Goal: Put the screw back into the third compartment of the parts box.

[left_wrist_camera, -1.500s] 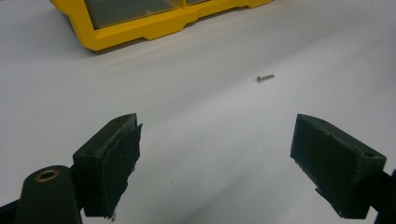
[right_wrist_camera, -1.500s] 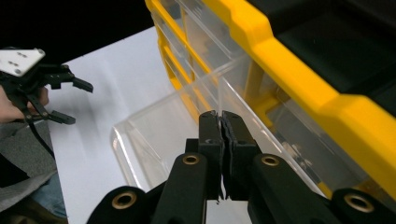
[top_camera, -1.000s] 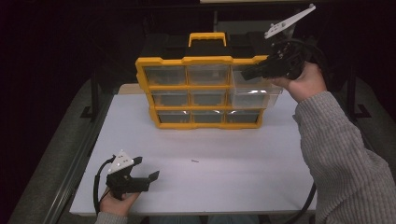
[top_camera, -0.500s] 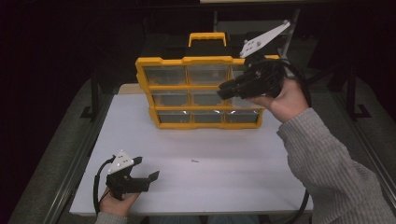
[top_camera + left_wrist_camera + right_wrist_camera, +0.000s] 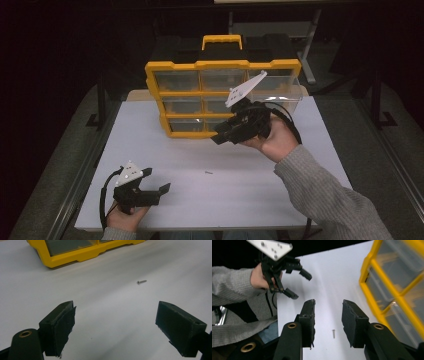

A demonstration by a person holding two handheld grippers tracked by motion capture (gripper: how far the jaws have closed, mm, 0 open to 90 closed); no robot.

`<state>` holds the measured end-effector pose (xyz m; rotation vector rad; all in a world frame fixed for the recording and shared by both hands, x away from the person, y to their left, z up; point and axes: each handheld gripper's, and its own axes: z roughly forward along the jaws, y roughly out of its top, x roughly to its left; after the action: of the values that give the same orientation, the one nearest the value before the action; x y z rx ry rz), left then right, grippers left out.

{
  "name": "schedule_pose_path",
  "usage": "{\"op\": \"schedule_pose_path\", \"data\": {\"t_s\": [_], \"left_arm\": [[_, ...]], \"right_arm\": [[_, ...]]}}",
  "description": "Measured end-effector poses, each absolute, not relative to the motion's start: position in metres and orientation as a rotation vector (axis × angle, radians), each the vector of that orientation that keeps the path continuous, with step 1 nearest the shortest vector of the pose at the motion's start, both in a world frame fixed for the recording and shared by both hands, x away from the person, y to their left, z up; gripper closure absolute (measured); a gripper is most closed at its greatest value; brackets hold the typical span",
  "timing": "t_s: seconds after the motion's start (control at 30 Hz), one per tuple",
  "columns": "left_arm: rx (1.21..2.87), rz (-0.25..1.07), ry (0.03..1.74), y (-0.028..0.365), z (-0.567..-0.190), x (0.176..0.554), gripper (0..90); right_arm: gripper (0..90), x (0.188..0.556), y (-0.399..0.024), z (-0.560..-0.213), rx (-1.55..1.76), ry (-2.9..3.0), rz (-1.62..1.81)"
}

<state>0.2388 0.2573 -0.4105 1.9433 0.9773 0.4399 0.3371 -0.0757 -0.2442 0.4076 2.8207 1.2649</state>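
Left gripper [image 5: 150, 189]: in my left hand at the near left corner of the table [image 5: 310, 125], low over the white top. Jaws spread wide, nothing between them. In the left gripper view the two black pads [image 5: 58, 327] stand well apart with bare tabletop showing in the gap.

Screw [image 5: 208, 173]: one small screw lying flat on the white surface, ahead of my left gripper and off to its right, near the middle of the table. Touching nothing. In the left gripper view it lies beyond the open jaws, short of the organizer's yellow base [image 5: 82, 255]. In the right gripper view it shows on the tabletop through the gap between my right jaws [image 5: 333, 333], well below them.

Right gripper [image 5: 225, 134]: in my right hand, held up in the air in front of the organizer's lower right drawers, tilted down and leftward toward the table centre. Jaws have just been opening; they now stand partly apart and hold nothing. Grey sleeve [image 5: 330, 200] runs back to the near right edge.

Organizer [image 5: 172, 67]: yellow-framed parts box with clear drawers in rows, standing upright at the far side of the table, carry handle [image 5: 222, 39] on top. The upper right drawer [image 5: 285, 92] sticks out past the frame on the right side; I can't tell what is in it. Other drawers look pushed in.

Surroundings: dark beyond the table edges; too dim to read.
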Motion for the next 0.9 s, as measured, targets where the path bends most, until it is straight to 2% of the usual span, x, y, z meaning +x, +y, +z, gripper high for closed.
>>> {"op": "schedule_pose_path", "data": {"t_s": [0.33, 0.9], "left_arm": [[1.958, 0.444, 0.966, 0.258, -0.411, 0.239, 14.9], [1.949, 0.432, 0.982, 0.259, -0.411, 0.239, 14.9]], "right_arm": [[58.9, 0.341, -0.056, -0.301, 0.436, 2.849, 1.25], [60.9, 0.349, -0.036, -0.4, 0.503, 2.927, 1.156]]}}
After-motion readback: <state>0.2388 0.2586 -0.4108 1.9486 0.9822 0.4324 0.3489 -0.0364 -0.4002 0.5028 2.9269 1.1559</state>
